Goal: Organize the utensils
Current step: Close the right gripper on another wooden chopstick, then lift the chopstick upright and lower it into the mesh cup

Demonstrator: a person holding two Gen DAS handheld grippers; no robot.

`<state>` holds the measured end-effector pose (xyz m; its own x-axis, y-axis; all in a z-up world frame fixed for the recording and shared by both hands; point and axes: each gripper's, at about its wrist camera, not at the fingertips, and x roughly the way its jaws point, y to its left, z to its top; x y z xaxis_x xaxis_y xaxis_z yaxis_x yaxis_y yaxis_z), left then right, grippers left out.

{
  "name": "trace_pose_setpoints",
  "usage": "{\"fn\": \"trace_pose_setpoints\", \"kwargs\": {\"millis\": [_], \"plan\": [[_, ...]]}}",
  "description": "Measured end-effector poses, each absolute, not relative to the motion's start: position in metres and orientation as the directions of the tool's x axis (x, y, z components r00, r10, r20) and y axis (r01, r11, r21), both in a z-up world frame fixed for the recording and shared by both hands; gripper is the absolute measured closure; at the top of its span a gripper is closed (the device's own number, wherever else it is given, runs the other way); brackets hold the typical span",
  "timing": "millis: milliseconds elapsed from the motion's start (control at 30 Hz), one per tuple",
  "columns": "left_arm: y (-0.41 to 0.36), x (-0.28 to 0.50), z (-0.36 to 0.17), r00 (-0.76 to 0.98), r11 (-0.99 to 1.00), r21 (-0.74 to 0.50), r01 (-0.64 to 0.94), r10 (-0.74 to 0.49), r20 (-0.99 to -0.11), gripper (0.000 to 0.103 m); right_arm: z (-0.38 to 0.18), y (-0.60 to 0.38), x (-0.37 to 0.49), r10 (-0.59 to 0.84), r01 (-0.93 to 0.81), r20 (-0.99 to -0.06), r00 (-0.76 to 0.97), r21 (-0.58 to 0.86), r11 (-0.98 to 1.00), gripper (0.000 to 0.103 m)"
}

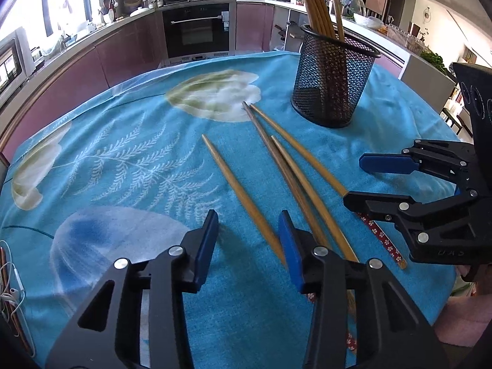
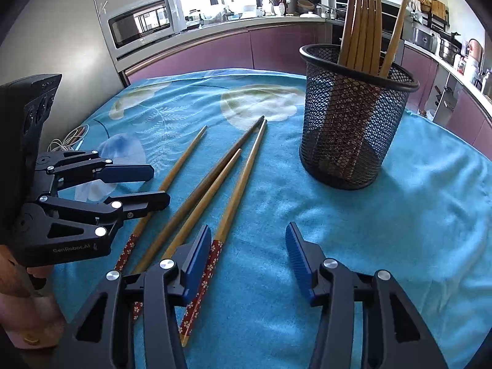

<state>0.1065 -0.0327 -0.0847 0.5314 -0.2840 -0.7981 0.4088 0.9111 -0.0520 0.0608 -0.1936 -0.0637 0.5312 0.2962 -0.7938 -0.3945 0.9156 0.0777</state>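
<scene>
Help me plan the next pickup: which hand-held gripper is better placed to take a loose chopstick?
Probably left. The left hand-held gripper straddles the leftmost chopstick, jaws open. The right hand-held gripper has only blue cloth between its jaws.

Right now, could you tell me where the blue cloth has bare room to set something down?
Bare cloth lies right of the black mesh cup, toward the right gripper, and left of the four loose wooden chopsticks, around the fern print. Between the left gripper and the cup is crowded.

4 loose chopsticks (image 2: 196,184), 1 mesh cup (image 2: 353,123)
</scene>
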Motion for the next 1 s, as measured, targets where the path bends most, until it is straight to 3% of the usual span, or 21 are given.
{"fn": "trace_pose_setpoints", "kwargs": {"millis": [467,733,1000], "plan": [[-0.032,0.127,-0.085,0.523,0.92,-0.083,0.384,-0.29,-0.802,0.08,-0.066,-0.179,0.096,0.264,-0.394,-0.806,0.529,0.042,0.918,0.074],[-0.028,0.131,-0.086,0.532,0.934,-0.098,0.344,-0.28,-0.799,0.09,-0.065,-0.193,0.099,0.29,-0.369,-0.809,0.512,0.098,0.924,0.095],[-0.023,0.127,-0.085,0.536,0.94,-0.114,0.321,-0.28,-0.797,0.096,-0.061,-0.208,0.095,0.341,-0.357,-0.794,0.503,0.169,0.919,0.097]]}}
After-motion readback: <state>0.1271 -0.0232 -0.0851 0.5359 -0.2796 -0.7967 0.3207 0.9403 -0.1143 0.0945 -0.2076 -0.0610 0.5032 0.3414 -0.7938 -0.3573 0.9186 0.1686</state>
